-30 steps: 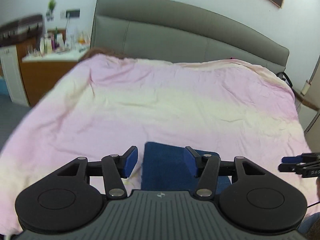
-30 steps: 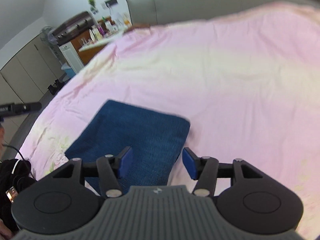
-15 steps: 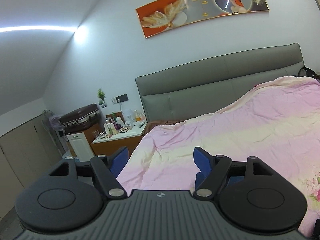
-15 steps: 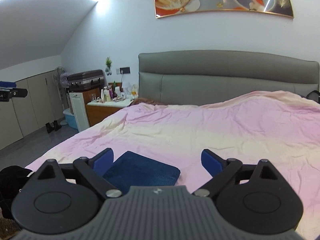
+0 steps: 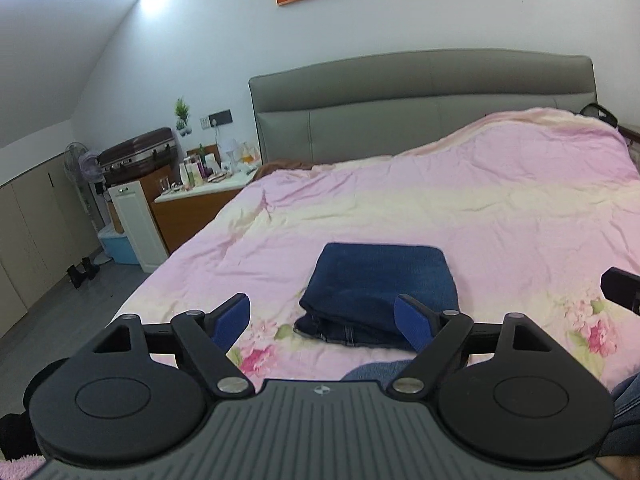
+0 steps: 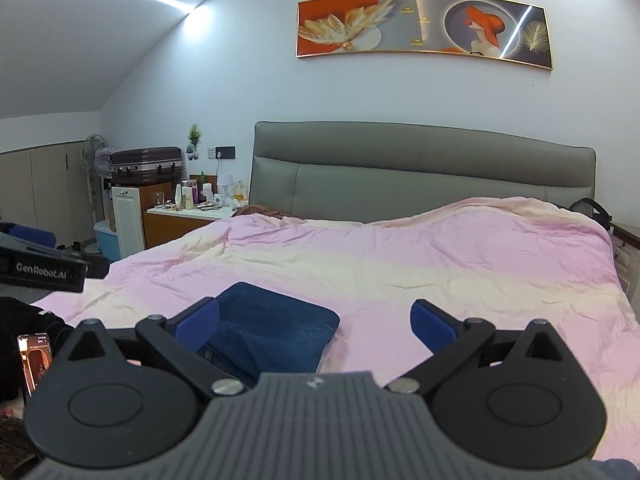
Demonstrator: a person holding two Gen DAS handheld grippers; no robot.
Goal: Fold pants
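The left gripper (image 5: 324, 322) hovers with its blue fingers (image 5: 230, 320) spread wide, holding nothing. Just beyond and between those fingers, nearer the right-hand one, the folded pants (image 5: 380, 284) lie flat on the bed (image 5: 500, 216) as a compact dark blue rectangle, layered edges toward the camera.

The right gripper (image 6: 316, 322) also has its fingers (image 6: 434, 326) spread apart, with nothing between them. From this view the pants (image 6: 276, 326) sit just ahead of the left-hand finger, which overlaps their near corner in the picture; whether it touches them cannot be told. Part of the left gripper (image 6: 44, 268) shows at the left edge.

Past the pants, the pink and cream cover stretches away, wrinkled, to the grey headboard (image 6: 420, 176). To the left of the headboard stands a cluttered nightstand (image 6: 188, 216), with a suitcase (image 6: 146, 164) beyond it. A framed picture (image 6: 424, 28) hangs on the wall above.
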